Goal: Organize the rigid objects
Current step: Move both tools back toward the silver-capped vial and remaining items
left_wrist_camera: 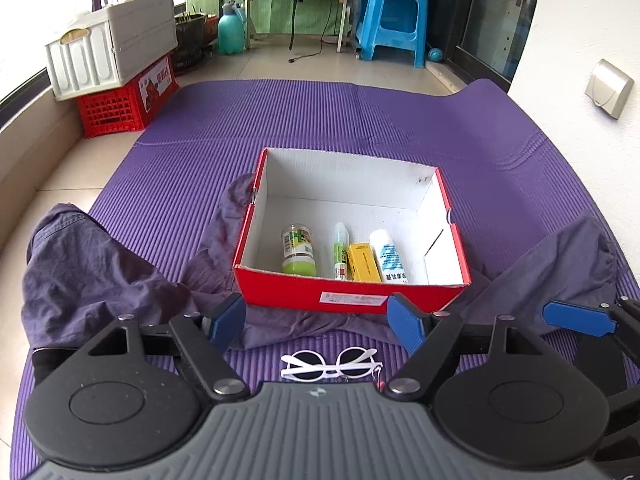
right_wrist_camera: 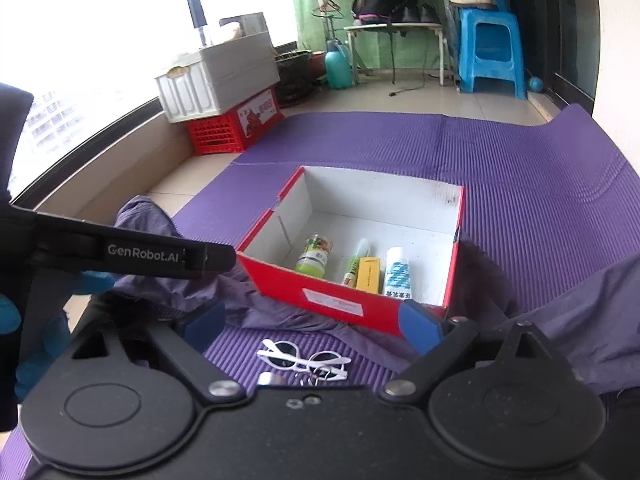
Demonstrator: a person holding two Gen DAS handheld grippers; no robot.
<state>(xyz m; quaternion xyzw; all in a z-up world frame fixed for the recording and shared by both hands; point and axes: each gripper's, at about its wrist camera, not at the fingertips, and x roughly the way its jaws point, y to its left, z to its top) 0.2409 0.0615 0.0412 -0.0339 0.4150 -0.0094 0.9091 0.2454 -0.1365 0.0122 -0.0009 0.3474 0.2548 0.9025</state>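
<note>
A red shoebox [left_wrist_camera: 352, 294] [right_wrist_camera: 280, 276] with a white inside stands open on the purple mat [left_wrist_camera: 320, 120]. In it lie a green-lidded jar [left_wrist_camera: 298, 248] [right_wrist_camera: 316, 256], a slim tube [left_wrist_camera: 341, 250], a yellow carton [left_wrist_camera: 363, 268] [right_wrist_camera: 368, 274] and a white bottle [left_wrist_camera: 387, 256] [right_wrist_camera: 397, 272]. White sunglasses [left_wrist_camera: 332, 366] [right_wrist_camera: 302, 358] lie on the mat just in front of the box. My left gripper [left_wrist_camera: 316, 320] is open above the sunglasses, holding nothing. My right gripper [right_wrist_camera: 312, 328] is open too, over the same spot, with nothing between its pads.
A grey-purple cloth [left_wrist_camera: 100, 272] [right_wrist_camera: 580, 312] is bunched around the box's front and sides. A small metal ring piece [right_wrist_camera: 320, 376] lies by the sunglasses. A white crate [left_wrist_camera: 108, 48] on a red crate [left_wrist_camera: 128, 100] stands back left. A blue stool [left_wrist_camera: 394, 20] and a green sprayer [left_wrist_camera: 231, 28] stand at the back.
</note>
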